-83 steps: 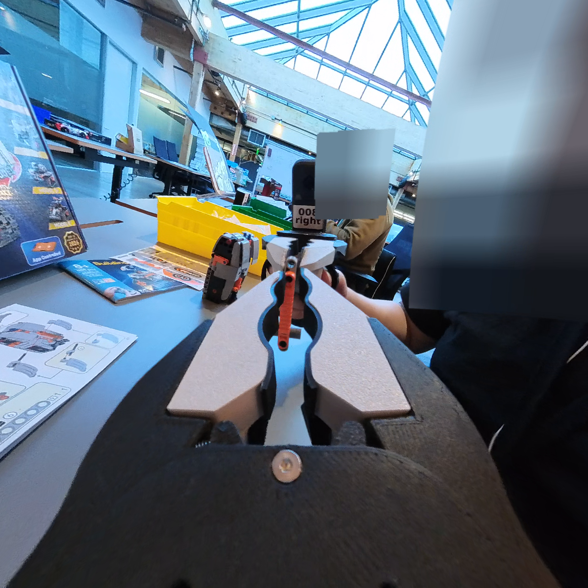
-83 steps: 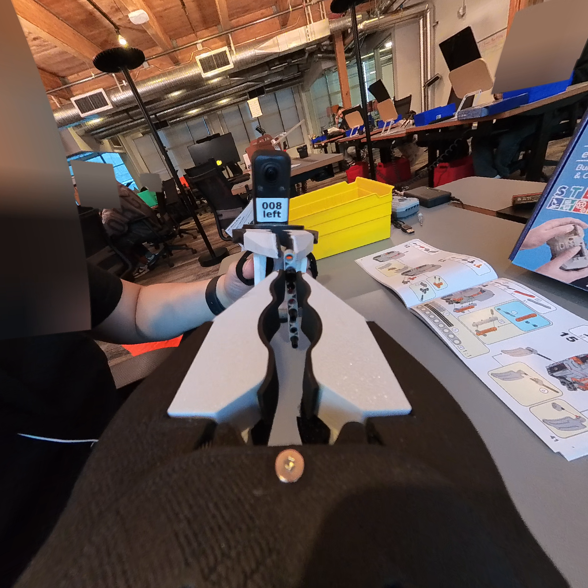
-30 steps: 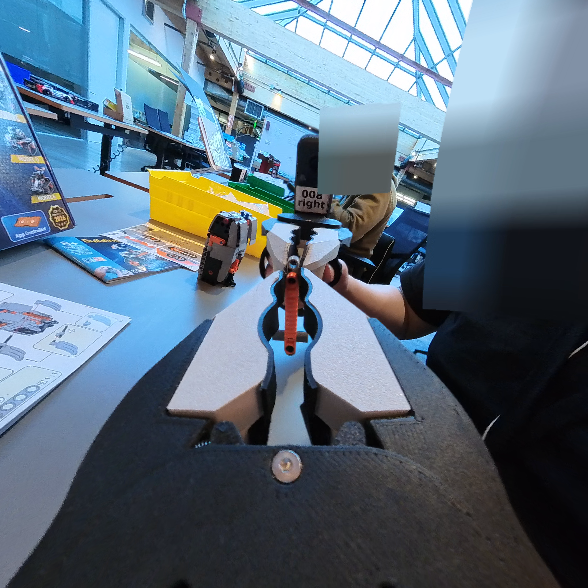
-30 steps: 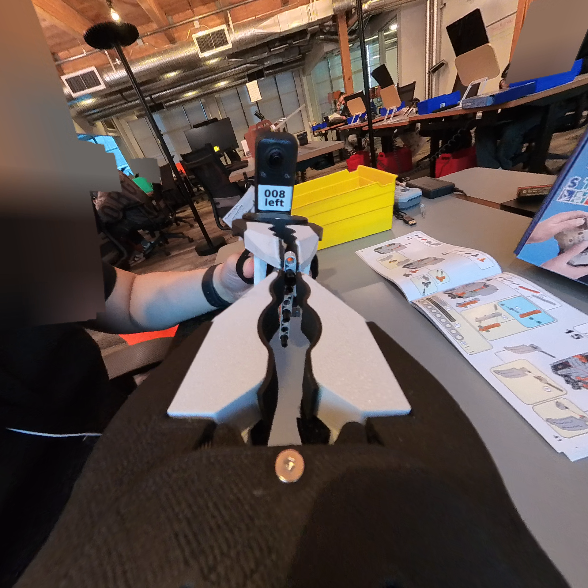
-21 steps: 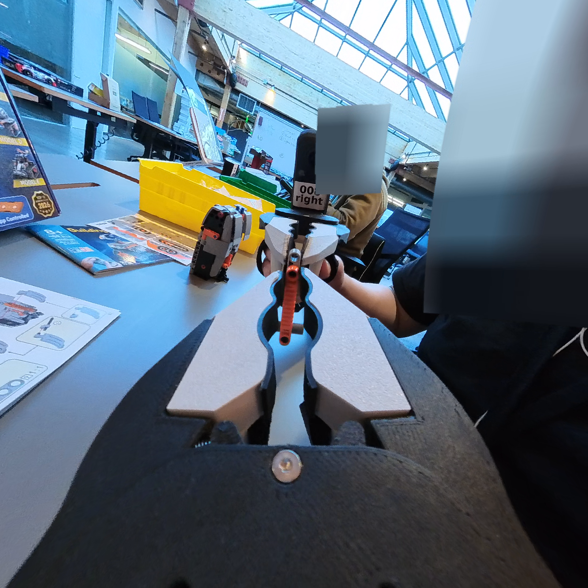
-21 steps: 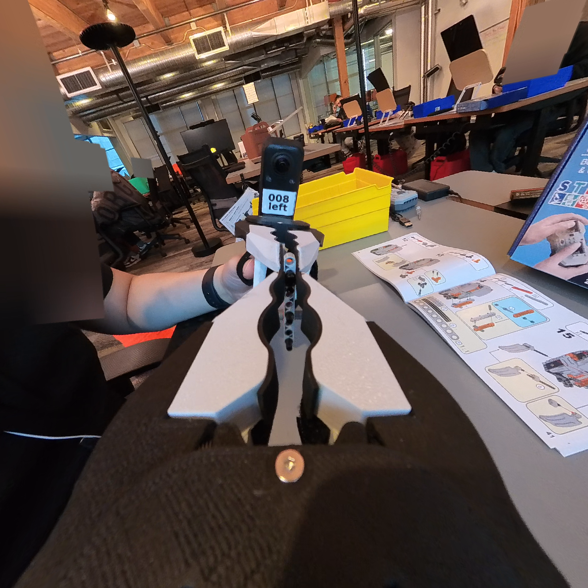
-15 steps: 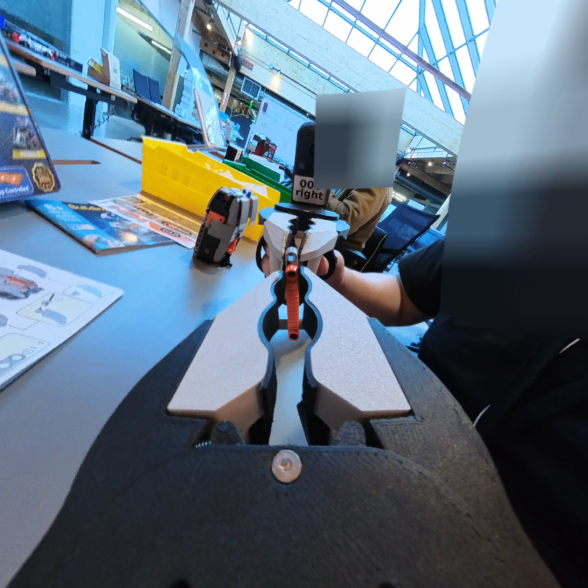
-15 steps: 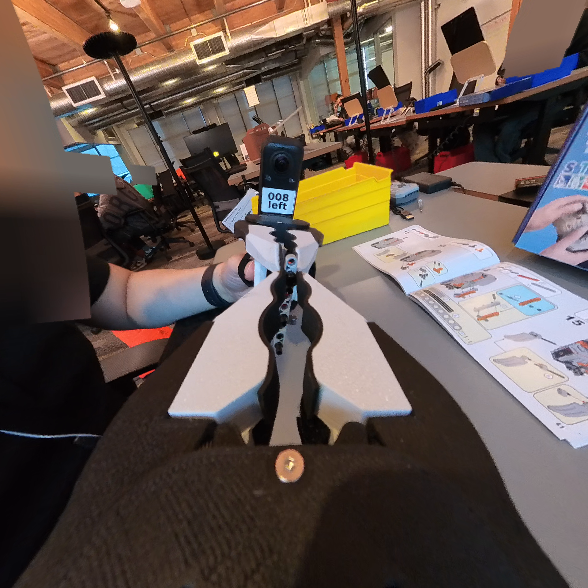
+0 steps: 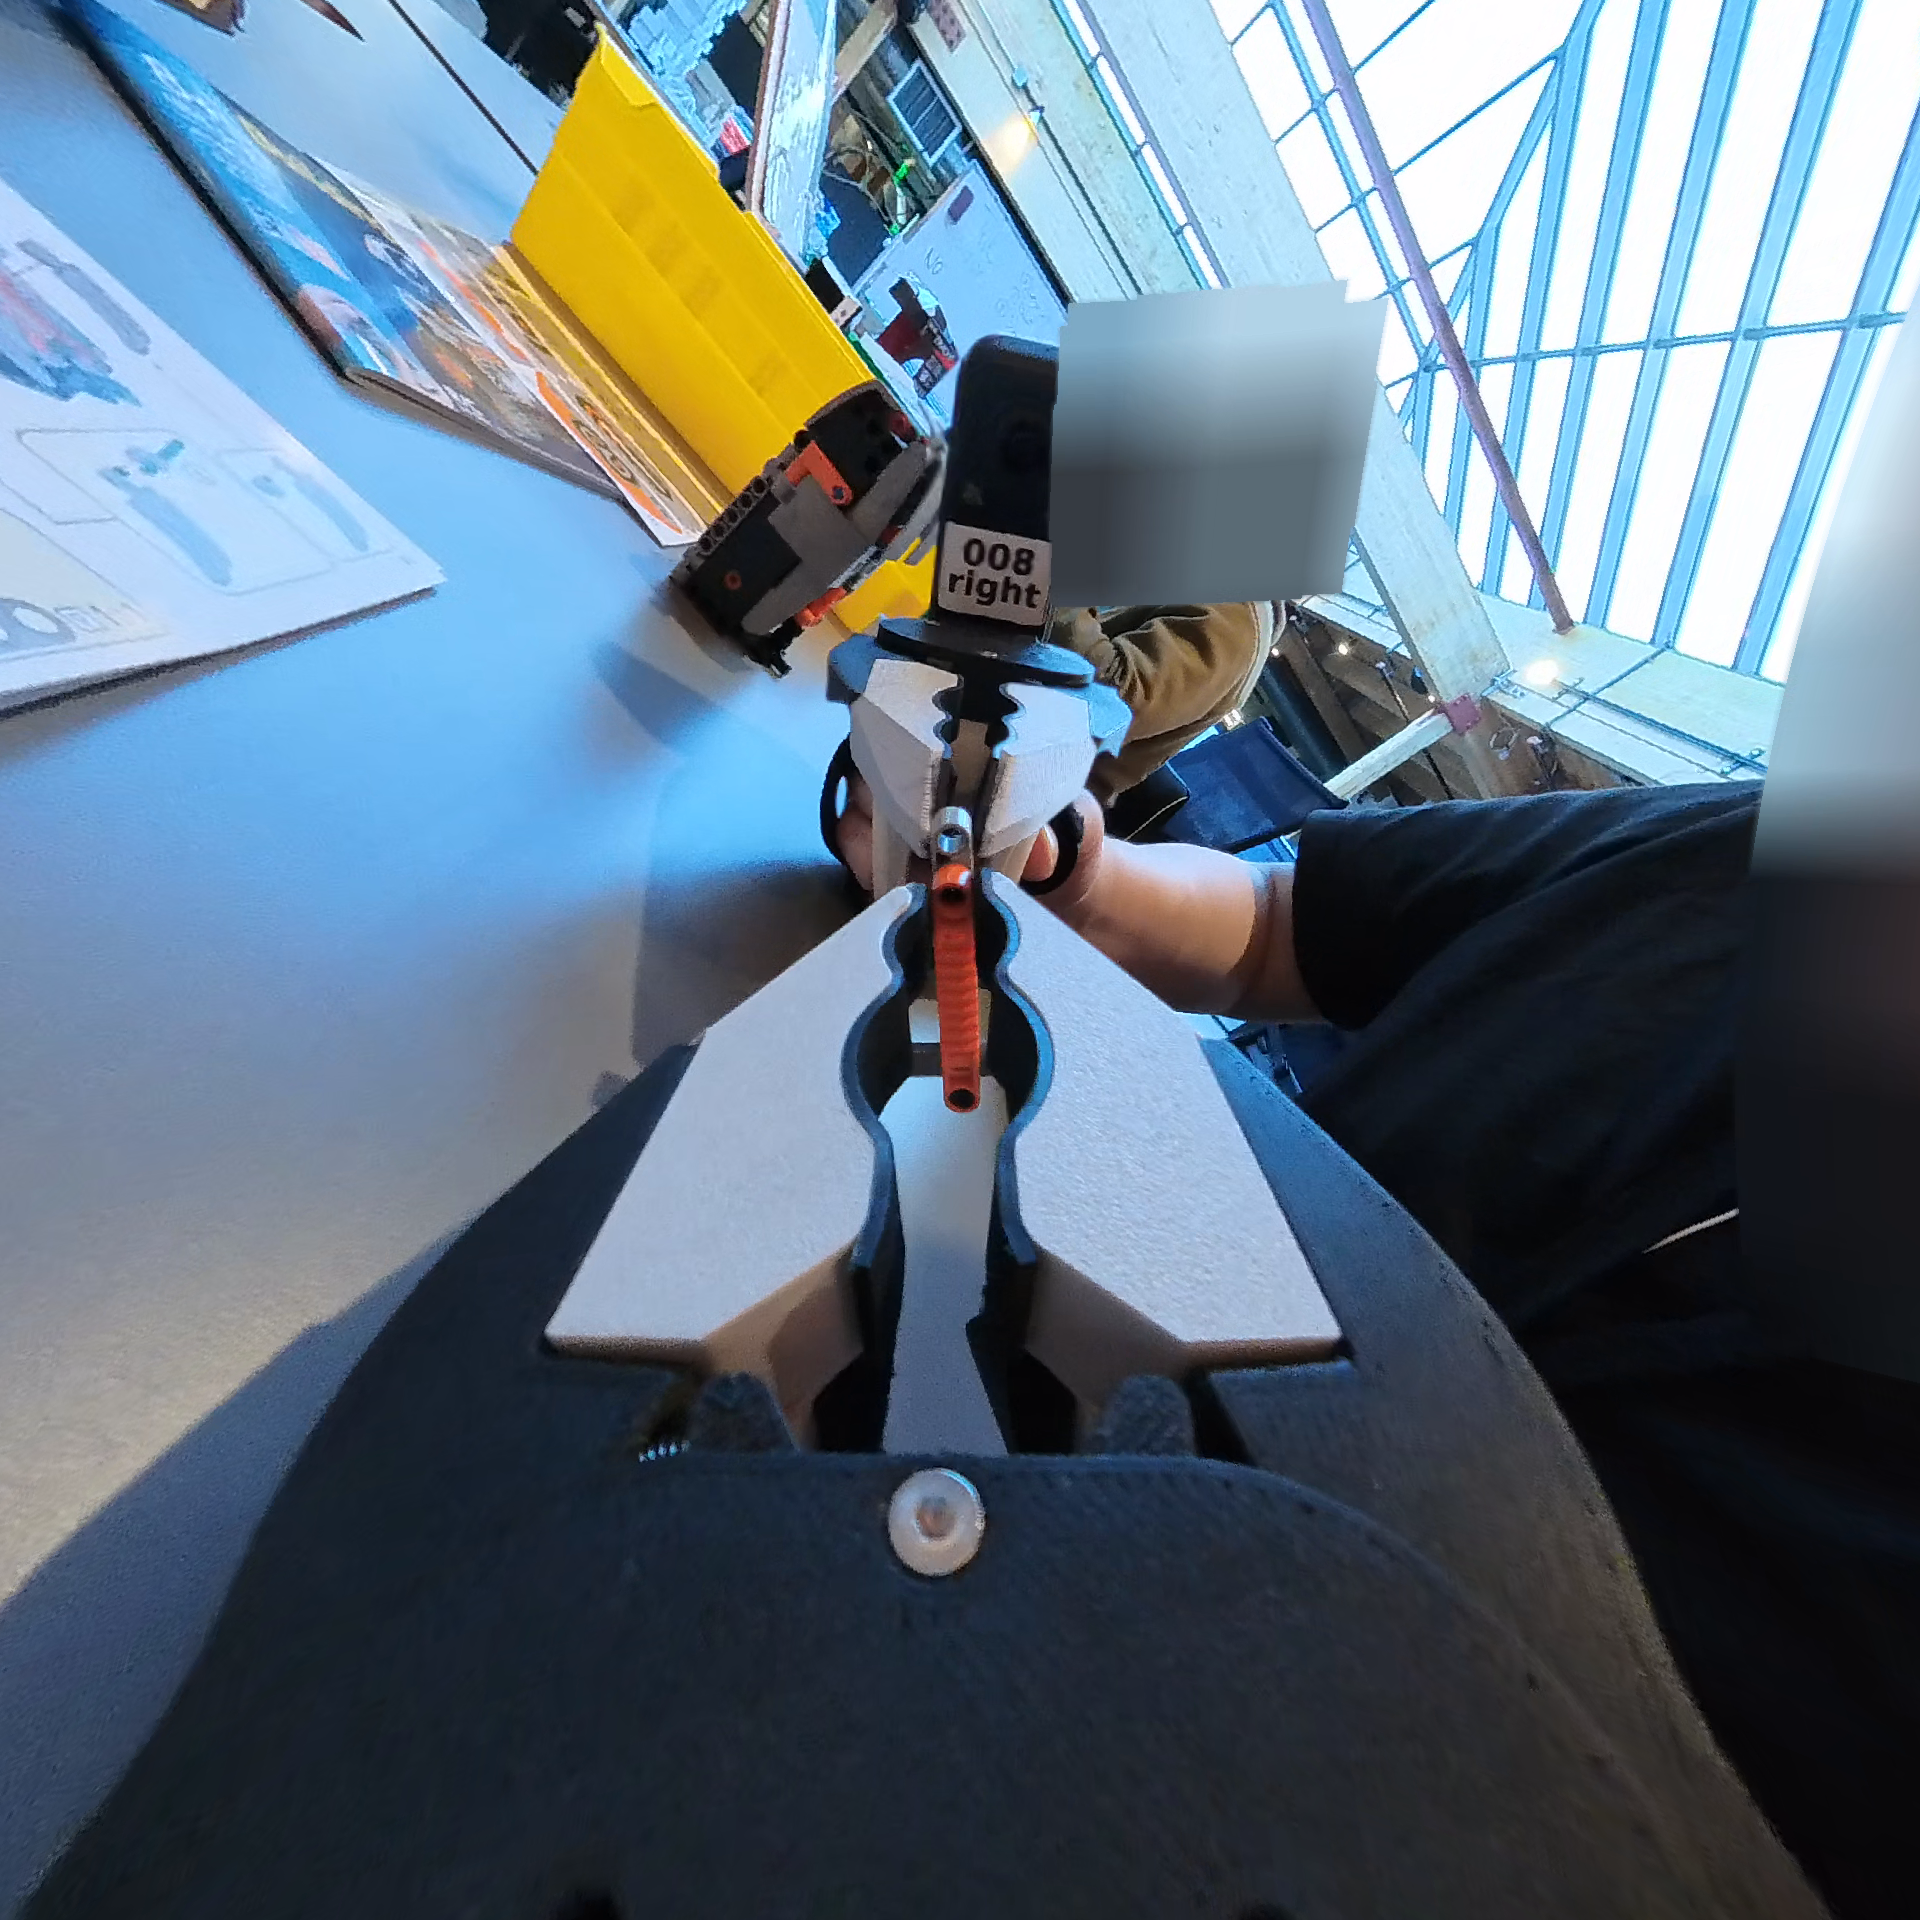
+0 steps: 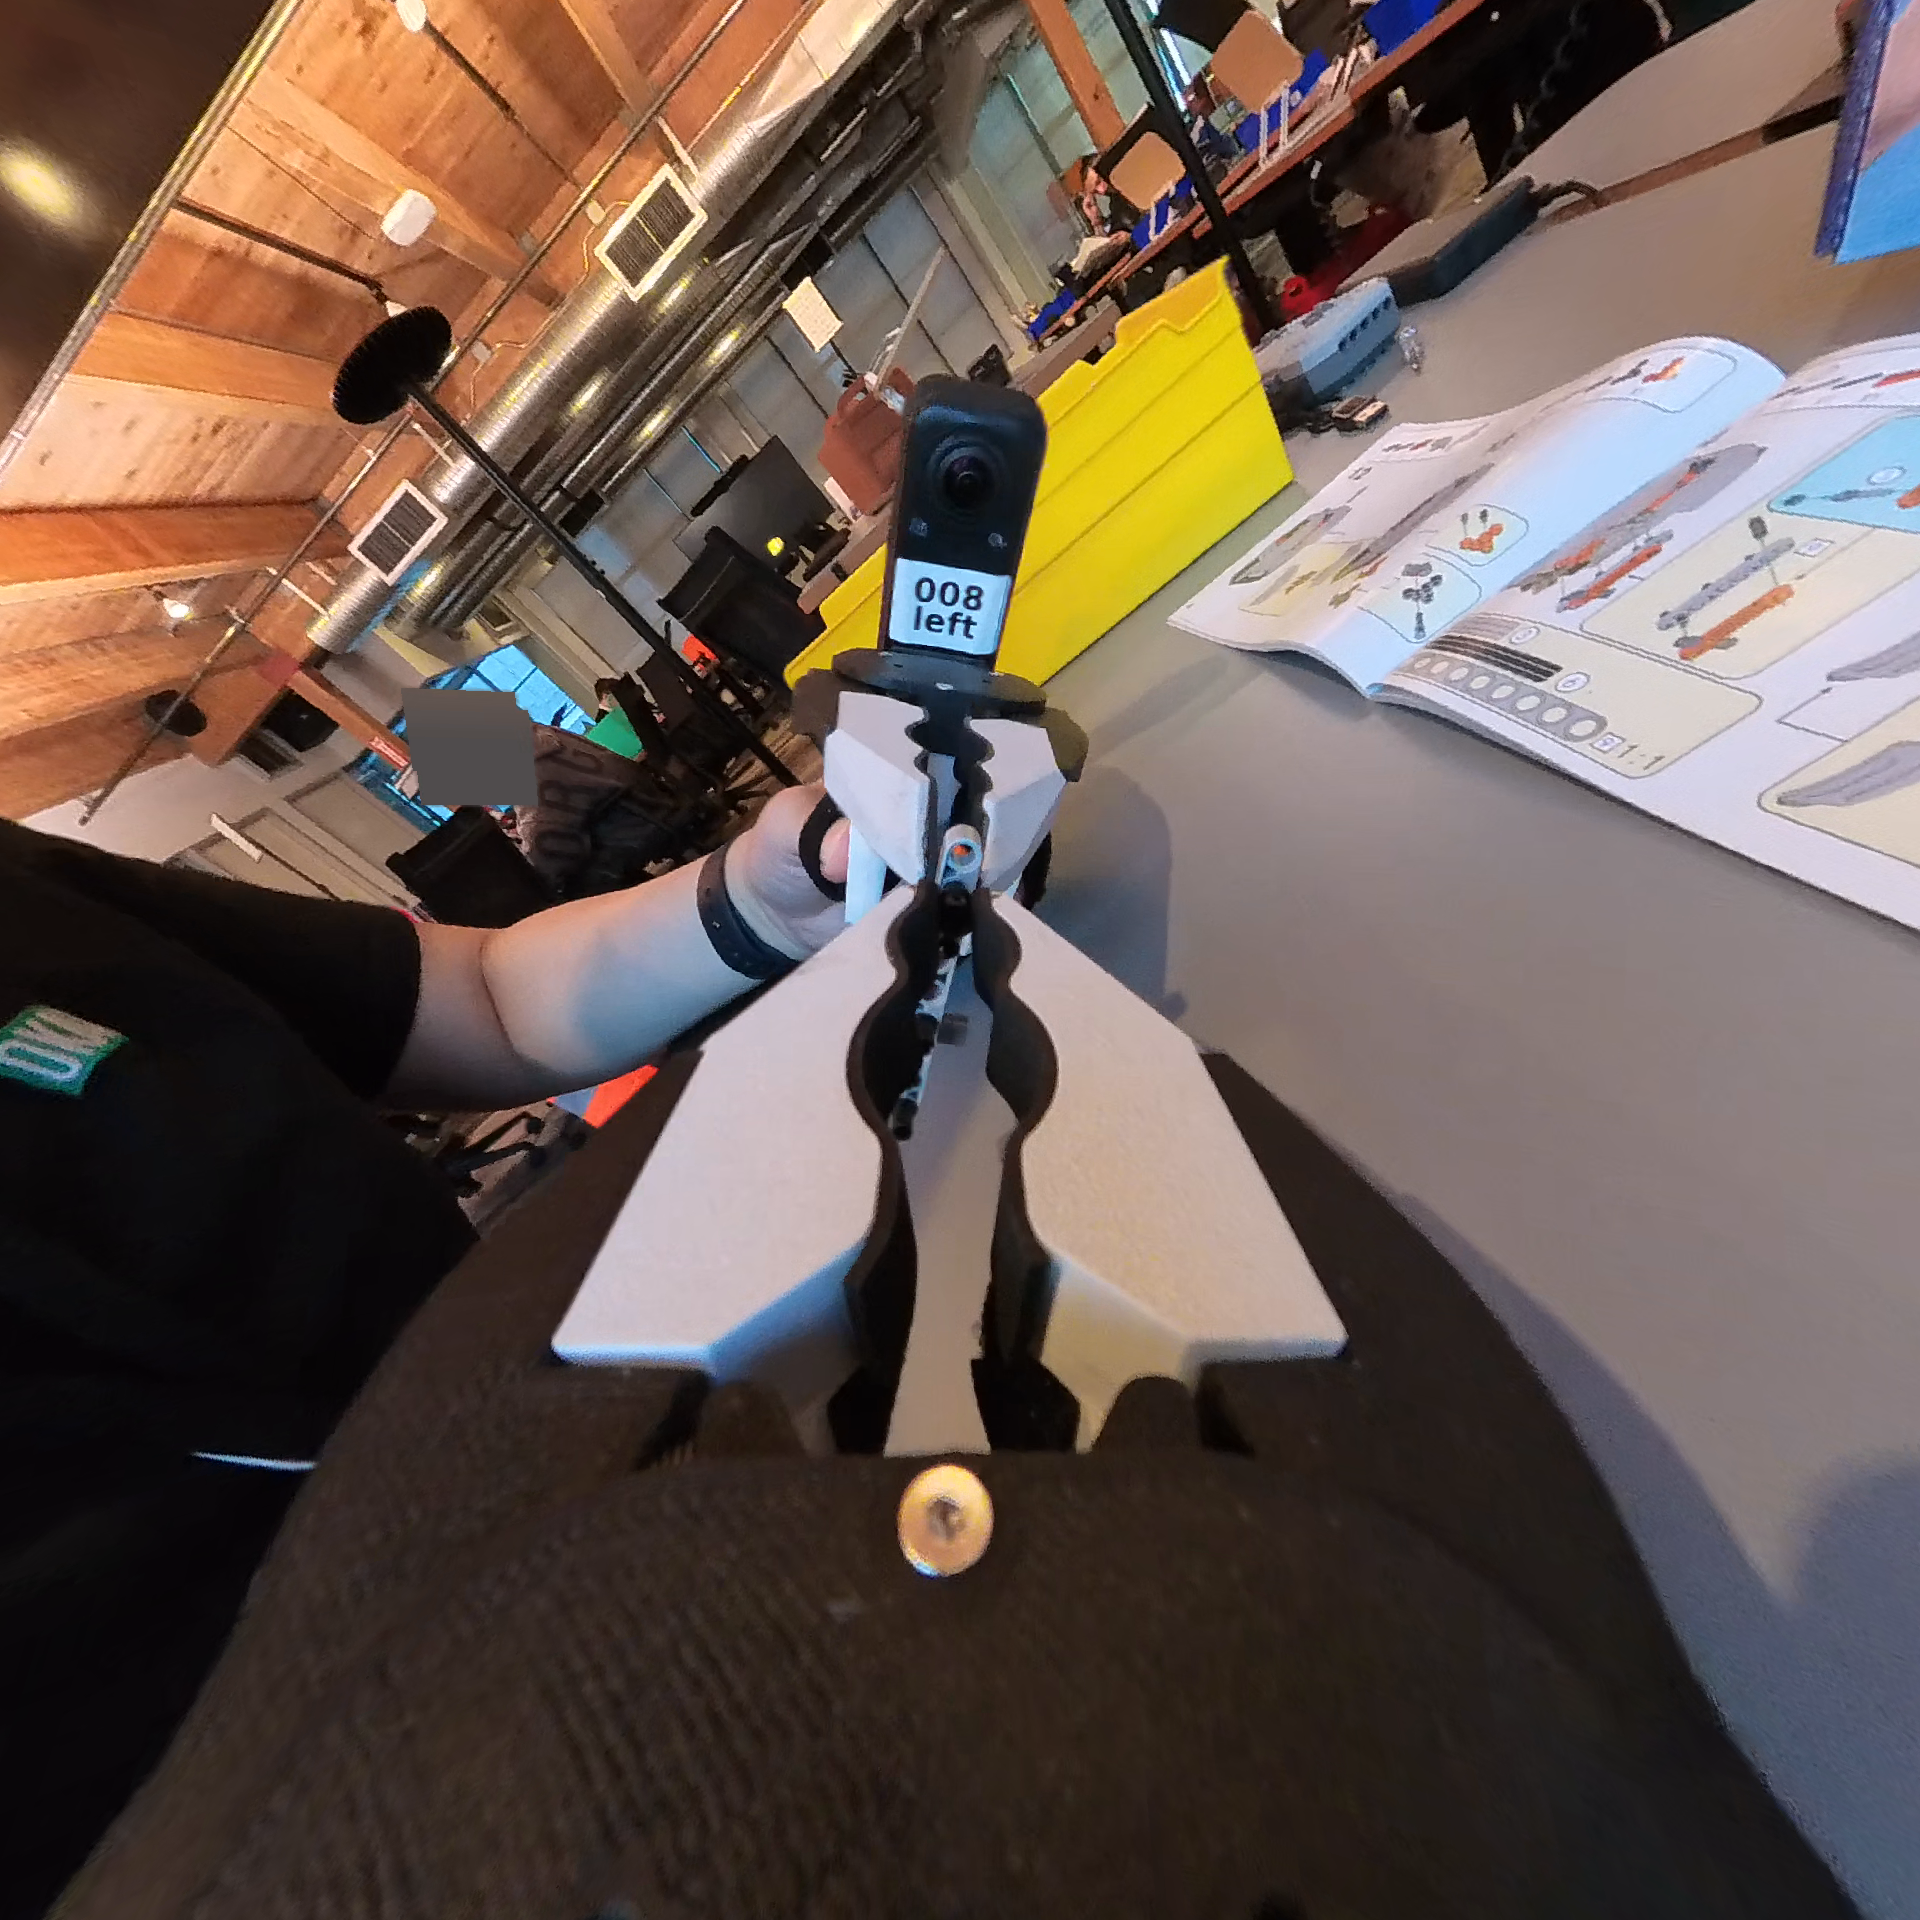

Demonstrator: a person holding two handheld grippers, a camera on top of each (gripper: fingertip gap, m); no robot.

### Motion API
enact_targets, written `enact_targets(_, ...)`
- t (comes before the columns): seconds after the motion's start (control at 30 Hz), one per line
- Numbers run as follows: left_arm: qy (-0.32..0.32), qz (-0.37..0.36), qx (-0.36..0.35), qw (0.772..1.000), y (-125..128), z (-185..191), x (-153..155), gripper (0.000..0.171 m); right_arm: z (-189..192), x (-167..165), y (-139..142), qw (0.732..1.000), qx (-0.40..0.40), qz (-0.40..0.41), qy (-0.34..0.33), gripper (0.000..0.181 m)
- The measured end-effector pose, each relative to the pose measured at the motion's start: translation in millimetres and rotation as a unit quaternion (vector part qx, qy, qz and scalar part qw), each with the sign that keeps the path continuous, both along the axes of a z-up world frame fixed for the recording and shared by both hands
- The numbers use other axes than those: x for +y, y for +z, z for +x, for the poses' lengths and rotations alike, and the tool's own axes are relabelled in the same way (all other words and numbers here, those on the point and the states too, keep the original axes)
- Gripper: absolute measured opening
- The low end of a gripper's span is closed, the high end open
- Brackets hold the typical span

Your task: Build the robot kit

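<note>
Orange beam (image 9: 956, 997) sits pinched in the left tool (image 9: 948, 914), meeting the black beam (image 10: 928, 1023) the right tool (image 10: 951, 914) pinches.

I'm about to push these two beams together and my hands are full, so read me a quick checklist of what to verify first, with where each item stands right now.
1. Left gripper shut on the orange beam: ok.
2. Right gripper shut on the black beam: ok.
3. Beam ends meet tip to tip between the grippers: ok, they appear to touch.
4. Holes of the two beams lined up: cannot tell, the joint is too small.
5. Beams straight in the jaws: not ok, the black beam sits slanted.
6. Grey table below free of loose parts: ok; the half-built model stands off to the side.
</note>
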State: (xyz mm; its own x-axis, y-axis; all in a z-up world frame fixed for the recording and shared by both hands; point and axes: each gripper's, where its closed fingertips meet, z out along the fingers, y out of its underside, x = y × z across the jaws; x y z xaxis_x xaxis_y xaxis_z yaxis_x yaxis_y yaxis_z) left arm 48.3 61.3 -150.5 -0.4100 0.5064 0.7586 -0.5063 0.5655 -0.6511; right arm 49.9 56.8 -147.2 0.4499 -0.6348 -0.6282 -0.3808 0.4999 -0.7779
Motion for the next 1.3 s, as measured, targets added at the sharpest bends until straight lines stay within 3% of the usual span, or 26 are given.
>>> enact_targets(0.7, -0.007, 0.038, 0.020, 0.999, -8, 0, -1, 0.005, 3, -1, -7, 0.999, 0.033, 0.015, 0.008, 0.005)
enact_targets(0.9, 0.009, 0.036, 0.023, 0.999, -8, 4, -3, 0.006, 3, 0, -10, 0.999, 0.041, 0.008, 0.009, 0.005)
enact_targets(1.0, 0.008, 0.035, 0.028, 0.999, -6, 4, -4, 0.006, 1, 18, -23, 0.996, 0.069, -0.041, 0.045, 0.005)
enact_targets(1.17, 0.012, 0.043, 0.038, 0.998, -6, 9, -7, 0.005, 5, 13, -20, 0.997, 0.063, -0.031, 0.023, 0.005)
enact_targets(1.27, -0.013, 0.051, 0.068, 0.996, -3, 9, -1, 0.030, 6, 13, -21, 0.997, 0.066, -0.032, 0.022, 0.005)
enact_targets(1.3, -0.010, 0.048, 0.065, 0.997, -2, 12, 0, 0.028, 6, 12, -20, 0.997, 0.065, -0.026, 0.020, 0.005)
